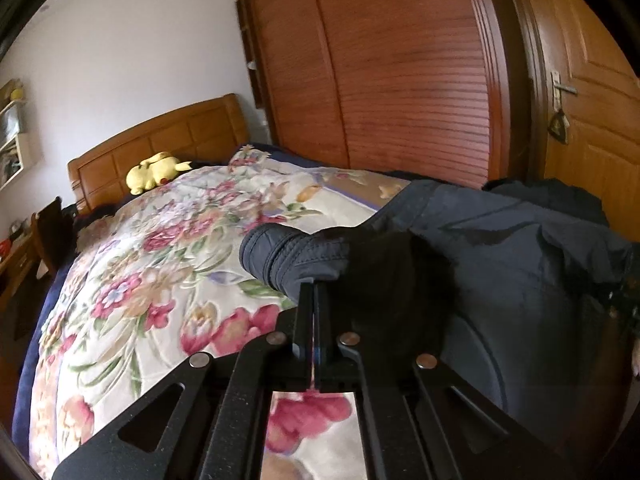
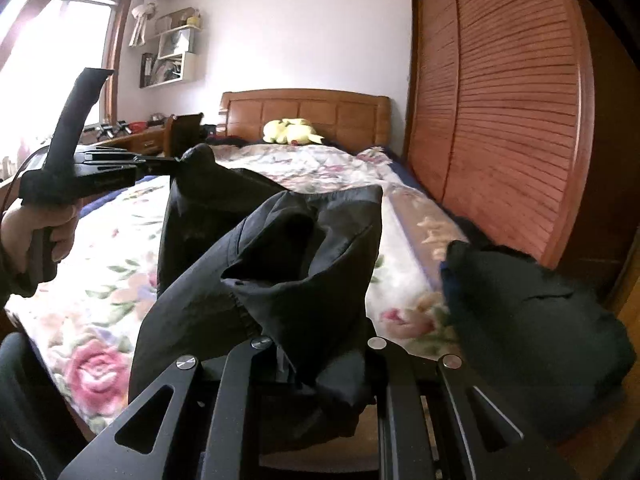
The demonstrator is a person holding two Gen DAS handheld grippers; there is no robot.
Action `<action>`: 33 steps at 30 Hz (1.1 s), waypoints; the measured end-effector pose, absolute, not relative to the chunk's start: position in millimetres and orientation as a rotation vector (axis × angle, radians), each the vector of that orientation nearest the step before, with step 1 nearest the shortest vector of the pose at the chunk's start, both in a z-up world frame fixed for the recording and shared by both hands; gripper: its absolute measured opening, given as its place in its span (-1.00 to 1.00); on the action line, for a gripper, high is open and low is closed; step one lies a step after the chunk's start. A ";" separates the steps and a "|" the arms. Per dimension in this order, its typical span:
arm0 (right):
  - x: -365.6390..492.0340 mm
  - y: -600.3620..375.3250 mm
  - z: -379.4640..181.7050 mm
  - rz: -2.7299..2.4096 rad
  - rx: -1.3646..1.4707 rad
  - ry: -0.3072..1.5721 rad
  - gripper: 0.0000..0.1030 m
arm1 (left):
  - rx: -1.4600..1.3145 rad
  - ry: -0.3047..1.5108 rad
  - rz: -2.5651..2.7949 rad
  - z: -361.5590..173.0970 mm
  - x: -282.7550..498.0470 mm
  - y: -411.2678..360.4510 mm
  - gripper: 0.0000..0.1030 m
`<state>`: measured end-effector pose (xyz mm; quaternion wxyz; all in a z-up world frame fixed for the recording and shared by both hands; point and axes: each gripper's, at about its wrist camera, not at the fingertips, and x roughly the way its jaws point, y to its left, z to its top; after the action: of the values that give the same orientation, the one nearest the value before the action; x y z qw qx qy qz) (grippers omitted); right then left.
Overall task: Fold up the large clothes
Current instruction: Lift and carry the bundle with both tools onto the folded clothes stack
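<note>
Here both the left gripper (image 1: 314, 286) and right gripper (image 2: 316, 350) pinch the dark jacket (image 1: 520, 248); no writing is legible.

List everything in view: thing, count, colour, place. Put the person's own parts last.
jacket: one, dark navy, lifted over the bed's near end, held by both grippers
dark clothing pile: one, black, bed's near right corner
quilt: one, floral on cream, covering the bed
plush toy: one, yellow, by the headboard
headboard: one, brown wood, bed's far end
wardrobe: one, reddish slatted wood, right of the bed
door: one, brown wood, beyond the wardrobe
wall shelf: one, white, beside the window
left gripper: black, shut on jacket cuff
right gripper: black, tips hidden in jacket fabric
hand: one, holding the left gripper's handle
</note>
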<state>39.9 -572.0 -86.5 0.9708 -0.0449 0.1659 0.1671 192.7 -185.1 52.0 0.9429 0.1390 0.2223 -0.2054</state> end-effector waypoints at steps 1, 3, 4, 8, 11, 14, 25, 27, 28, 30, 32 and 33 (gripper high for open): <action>39.9 -571.9 -88.4 0.330 -0.099 0.338 -0.71 | 0.282 0.457 -0.428 48.7 196.0 -191.8 -1.00; 39.8 -575.4 -89.7 0.317 -0.103 0.332 -0.72 | 0.273 0.460 -0.443 46.4 199.6 -201.7 -1.00; 38.7 -576.7 -88.3 0.313 -0.106 0.327 -0.72 | 0.274 0.458 -0.450 46.3 201.8 -207.6 -1.00; 41.9 -581.0 -64.4 0.288 -0.123 0.281 -0.72 | 0.282 0.429 -0.469 58.6 209.2 -234.7 -1.00; 40.8 -597.7 -46.3 0.252 -0.140 0.245 -0.73 | 0.281 0.393 -0.486 83.2 220.7 -259.3 -1.00; 34.6 -623.3 -20.3 0.208 -0.138 0.201 -0.73 | 0.287 0.344 -0.512 113.7 226.5 -289.9 -1.00; 12.2 -742.4 16.1 -0.123 -0.099 0.217 -0.71 | 0.287 0.296 -0.683 163.8 247.4 -453.4 -1.00; 12.1 -762.8 -7.7 -0.165 -0.064 0.287 -0.69 | 0.310 0.361 -0.728 140.0 251.7 -477.5 -1.00; 13.4 -769.7 -21.8 -0.189 -0.047 0.322 -0.69 | 0.331 0.392 -0.746 120.5 252.5 -491.7 -1.00; 22.1 -779.8 -50.1 -0.220 -0.024 0.427 -0.64 | 0.368 0.418 -0.742 98.8 251.3 -504.8 -1.00; 26.3 -787.5 -74.2 -0.239 0.029 0.499 -0.58 | 0.366 0.422 -0.766 85.7 244.8 -505.1 -1.00; 27.0 -787.5 -82.9 -0.249 0.038 0.526 -0.56 | 0.370 0.421 -0.767 81.5 239.8 -502.6 -1.00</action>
<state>27.0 -787.5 -82.9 0.9578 0.0187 0.2594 -0.1226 239.8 -502.6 81.5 0.8894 0.1781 0.2026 -0.3691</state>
